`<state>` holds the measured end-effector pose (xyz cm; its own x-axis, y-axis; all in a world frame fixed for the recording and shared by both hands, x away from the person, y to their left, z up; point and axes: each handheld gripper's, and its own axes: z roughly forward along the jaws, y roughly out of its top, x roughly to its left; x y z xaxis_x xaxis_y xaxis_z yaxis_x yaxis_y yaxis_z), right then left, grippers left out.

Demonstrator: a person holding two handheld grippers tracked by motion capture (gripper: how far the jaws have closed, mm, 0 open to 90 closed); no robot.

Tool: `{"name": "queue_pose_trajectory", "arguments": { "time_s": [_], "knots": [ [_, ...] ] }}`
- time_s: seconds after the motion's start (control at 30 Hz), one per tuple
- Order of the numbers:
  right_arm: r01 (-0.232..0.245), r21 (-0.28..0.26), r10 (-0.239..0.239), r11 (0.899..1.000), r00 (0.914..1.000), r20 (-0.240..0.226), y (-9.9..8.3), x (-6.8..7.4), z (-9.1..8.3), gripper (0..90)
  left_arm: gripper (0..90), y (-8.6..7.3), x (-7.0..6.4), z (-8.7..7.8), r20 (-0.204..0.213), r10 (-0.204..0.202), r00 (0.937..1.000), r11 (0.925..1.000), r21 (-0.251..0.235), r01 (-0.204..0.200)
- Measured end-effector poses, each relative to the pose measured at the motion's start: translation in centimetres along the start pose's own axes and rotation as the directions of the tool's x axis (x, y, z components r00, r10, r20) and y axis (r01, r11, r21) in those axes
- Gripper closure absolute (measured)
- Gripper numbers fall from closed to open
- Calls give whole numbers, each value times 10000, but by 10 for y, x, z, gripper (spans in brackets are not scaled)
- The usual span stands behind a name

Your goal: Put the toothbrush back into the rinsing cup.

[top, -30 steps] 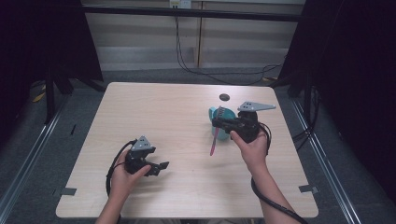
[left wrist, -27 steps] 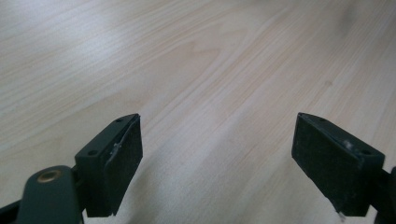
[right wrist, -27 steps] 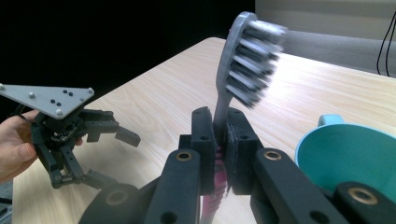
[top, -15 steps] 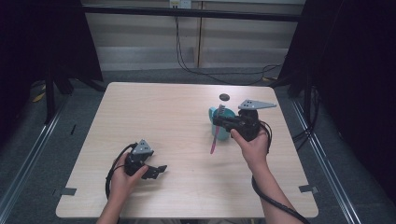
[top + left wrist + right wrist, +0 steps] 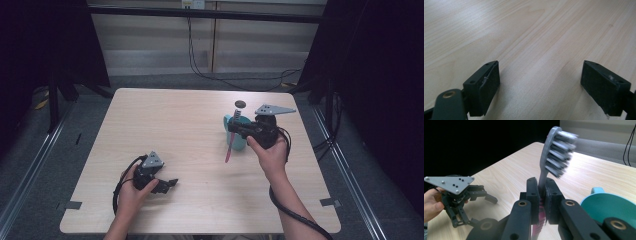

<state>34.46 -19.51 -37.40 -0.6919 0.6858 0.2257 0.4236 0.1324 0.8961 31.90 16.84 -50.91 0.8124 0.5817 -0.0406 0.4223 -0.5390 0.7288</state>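
Your right gripper [image 5: 541, 202] had its jaws closed tight on a toothbrush [image 5: 554, 152], pinching the neck where grey met pink. In the right gripper view the grey bristle head stood up above the jaws, slightly blurred, bristles facing right; the pink handle ran down between the pads and out of sight. In the high view the right gripper [image 5: 239, 131] sat in your right hand [image 5: 270, 152] over the right half of the table [image 5: 165, 125], with the toothbrush [image 5: 230, 147] hanging tilted, its pink end low and pointing toward your side, its head up near the grey three-cornered plate. It was clear of the wood as far as you could judge; contact at the pink tip could not be told.

Just beside those jaws sat a teal cup [image 5: 237, 134], its rim [image 5: 609, 206] showing at the lower right of the right gripper view. The toothbrush was outside the cup, next to it. A small dark disc [image 5: 240, 104] lay on the table beyond the cup, toward the far edge.

Your left gripper [image 5: 540, 85] had jaws spread wide, nothing between them but bare wood close below. In the high view the left gripper [image 5: 170, 184] rested low near the front left of the table in your left hand [image 5: 132, 192], well apart from the cup, cable looped behind.
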Motion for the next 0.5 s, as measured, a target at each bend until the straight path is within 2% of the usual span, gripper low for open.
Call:
{"name": "queue_pose_trajectory", "arguments": {
  "time_s": [0.13,0.5],
  "knots": [
    [31,24,-31,10000,10000,51,2,-1,0,838,151,0,-1,0,-134,244,9996,9996,106,-243],
    [251,35,-252,9997,9996,131,12,0,0,838,149,0,-2,0,-178,235,9996,9997,93,-234]
  ]
}}
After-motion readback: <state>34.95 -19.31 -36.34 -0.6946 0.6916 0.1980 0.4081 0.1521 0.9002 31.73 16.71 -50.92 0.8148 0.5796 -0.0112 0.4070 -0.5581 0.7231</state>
